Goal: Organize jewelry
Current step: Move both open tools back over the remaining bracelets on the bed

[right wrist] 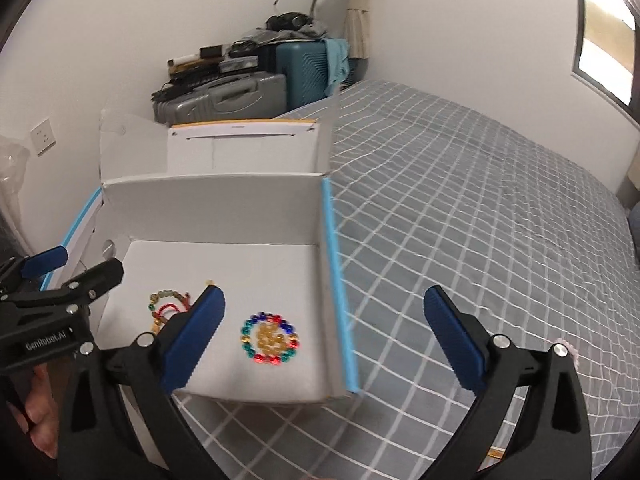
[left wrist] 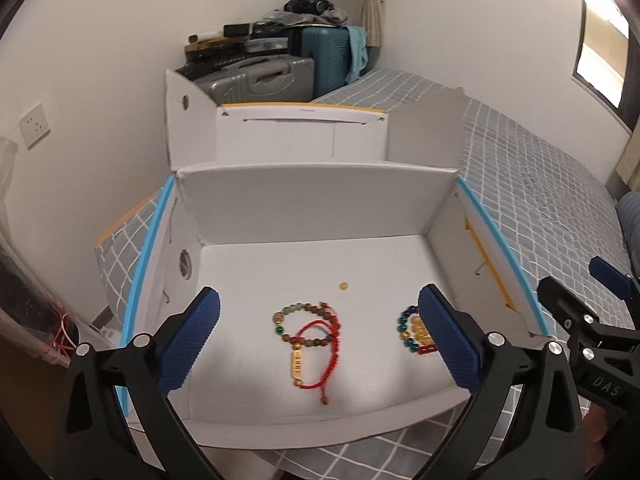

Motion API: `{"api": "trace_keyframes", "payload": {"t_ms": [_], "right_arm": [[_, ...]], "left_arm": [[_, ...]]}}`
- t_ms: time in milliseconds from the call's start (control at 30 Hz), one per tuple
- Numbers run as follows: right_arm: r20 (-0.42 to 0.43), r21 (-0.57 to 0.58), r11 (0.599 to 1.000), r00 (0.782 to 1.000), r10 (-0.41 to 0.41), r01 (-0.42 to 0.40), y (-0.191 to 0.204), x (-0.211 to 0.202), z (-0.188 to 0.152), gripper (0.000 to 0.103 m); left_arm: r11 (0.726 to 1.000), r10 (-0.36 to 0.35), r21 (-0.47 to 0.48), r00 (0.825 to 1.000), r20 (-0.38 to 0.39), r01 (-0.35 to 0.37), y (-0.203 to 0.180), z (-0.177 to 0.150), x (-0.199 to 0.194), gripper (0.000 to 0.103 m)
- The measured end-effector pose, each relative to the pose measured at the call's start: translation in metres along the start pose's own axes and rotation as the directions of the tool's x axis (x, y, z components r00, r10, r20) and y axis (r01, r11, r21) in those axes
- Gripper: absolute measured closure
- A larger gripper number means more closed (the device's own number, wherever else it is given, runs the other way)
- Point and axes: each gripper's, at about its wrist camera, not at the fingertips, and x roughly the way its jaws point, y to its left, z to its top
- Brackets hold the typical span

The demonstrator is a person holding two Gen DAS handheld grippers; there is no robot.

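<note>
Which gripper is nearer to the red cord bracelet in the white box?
Left. The left gripper is open directly over the red cord bracelet; the right gripper is open further right, past the colourful bead bracelet.

Matt cardboard box; glossy bead bracelet.

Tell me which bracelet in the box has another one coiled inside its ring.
The multicoloured bead bracelet near the box's right wall: it rings a yellow bead bracelet. The wooden bead bracelet and red cord bracelet merely overlap.

"GenRobot.AI" on left claw; "DAS" on right claw.
</note>
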Motion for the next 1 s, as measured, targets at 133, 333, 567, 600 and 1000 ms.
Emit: {"api": "trace_keyframes", "payload": {"t_ms": [133, 333, 567, 600, 1000], "right_arm": [[0.019, 0.038, 0.999, 1.000, -0.024, 0.023, -0.029, -0.018, -0.009, 0.007], [0.030, 0.075, 0.992, 0.994, -0.107, 0.104, -0.080, -0.045, -0.034, 0.007], [0.004, 0.174, 0.959, 0.973, -0.230, 0.226, -0.162, -0.072, -0.073, 0.007], [-0.002, 0.190, 0.952, 0.970, -0.244, 0.240, -0.173, -0.075, -0.080, 0.007], [-0.146, 0.343, 0.854, 0.921, -0.362, 0.390, -0.281, -0.101, -0.181, 0.007]], "left_arm": [[0.999, -0.041, 0.020, 0.999, 0.013, 0.041, -0.021, 0.000, -0.005, 0.005], [0.988, -0.136, 0.076, 0.991, 0.019, 0.134, -0.070, -0.003, -0.010, 0.006], [0.955, -0.234, 0.184, 0.972, -0.005, 0.231, -0.144, -0.013, -0.008, 0.006], [0.948, -0.246, 0.203, 0.969, -0.009, 0.243, -0.155, -0.016, -0.007, 0.006], [0.836, -0.383, 0.378, 0.916, -0.118, 0.398, -0.277, -0.078, 0.015, 0.006]]}}
